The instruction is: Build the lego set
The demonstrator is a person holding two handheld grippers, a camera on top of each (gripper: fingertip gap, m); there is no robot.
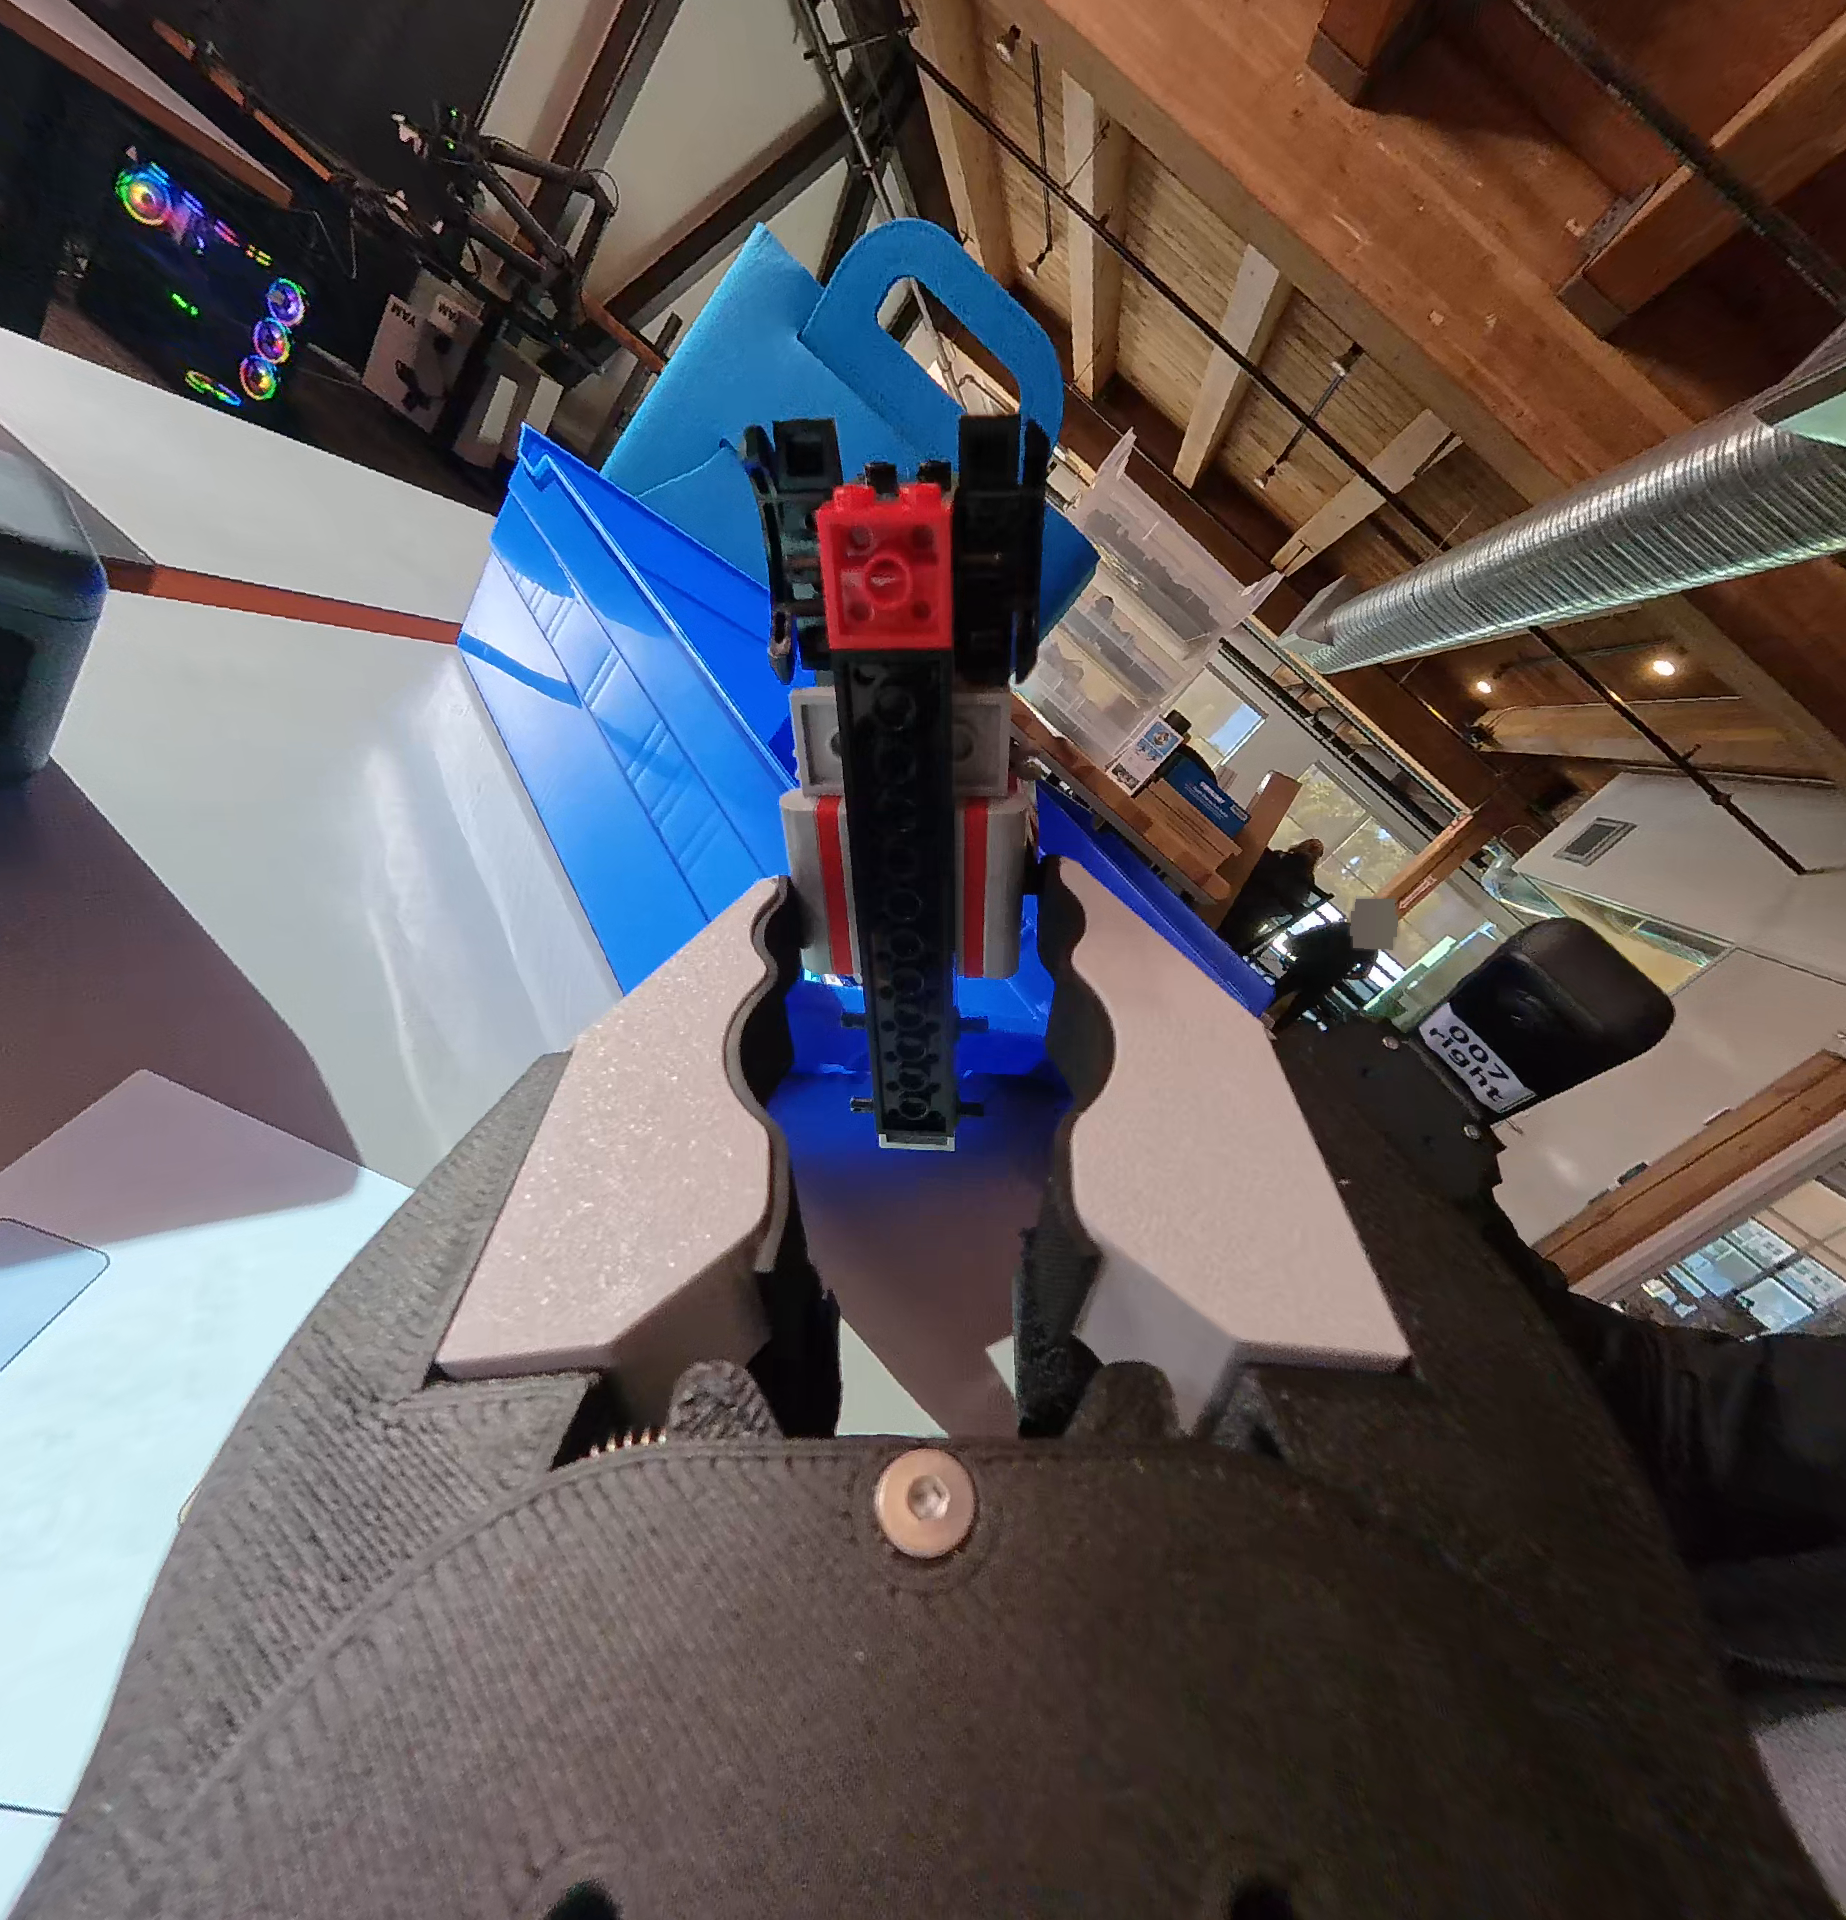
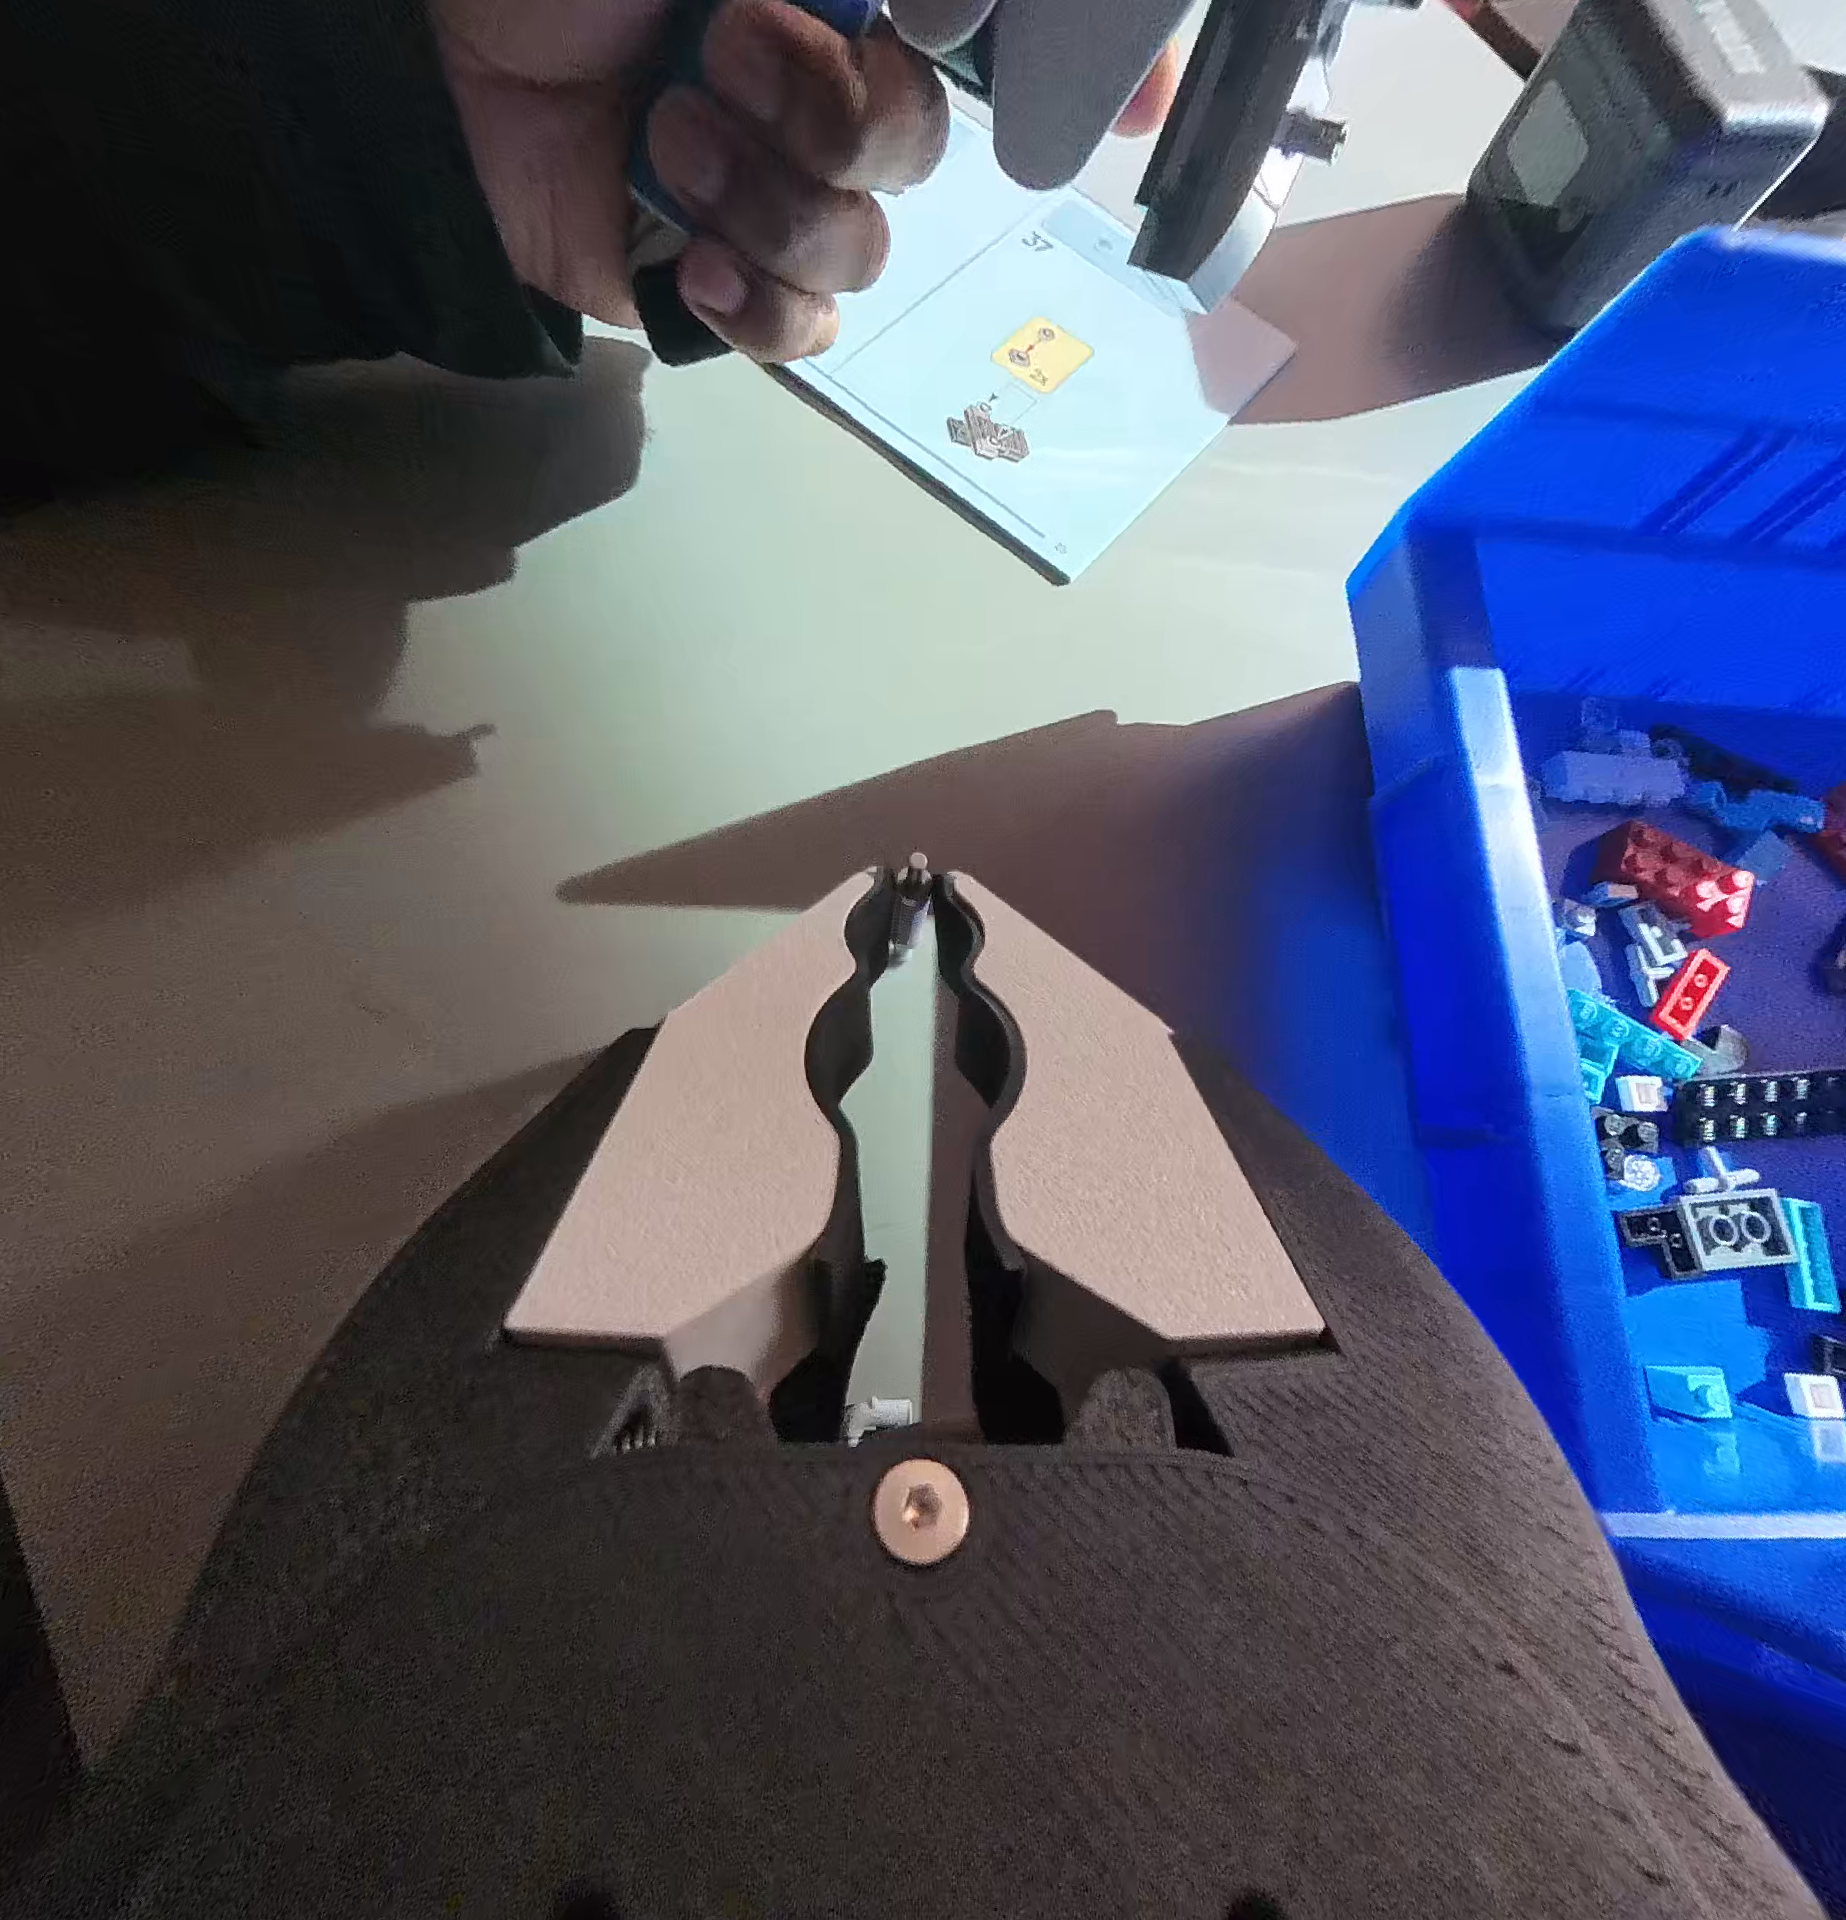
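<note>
My left gripper point(image 1: 914, 914) is shut on a lego model point(image 1: 898, 748) and holds it up in the air, tilted toward the ceiling. The model has a long black plate, grey and red-striped blocks where the fingers grip, a red brick point(image 1: 883, 569) and black parts at its far end. My right gripper point(image 2: 911, 883) is shut on a small grey pin point(image 2: 911, 896) that sticks out between its fingertips, above the white table point(image 2: 794, 675). The right gripper's camera housing also shows in the left wrist view point(image 1: 1553, 1013).
A blue bin point(image 2: 1459, 831) with several loose lego pieces stands at the right; it also shows in the left wrist view point(image 1: 607, 686). An open instruction booklet point(image 2: 1044, 416) lies on the table beyond. A person's hand point(image 2: 711, 177) holds the left gripper's handle. A dark box point(image 2: 1625, 156) stands far right. The gap from one gripper's tips to the other's is roughly 15 centimetres.
</note>
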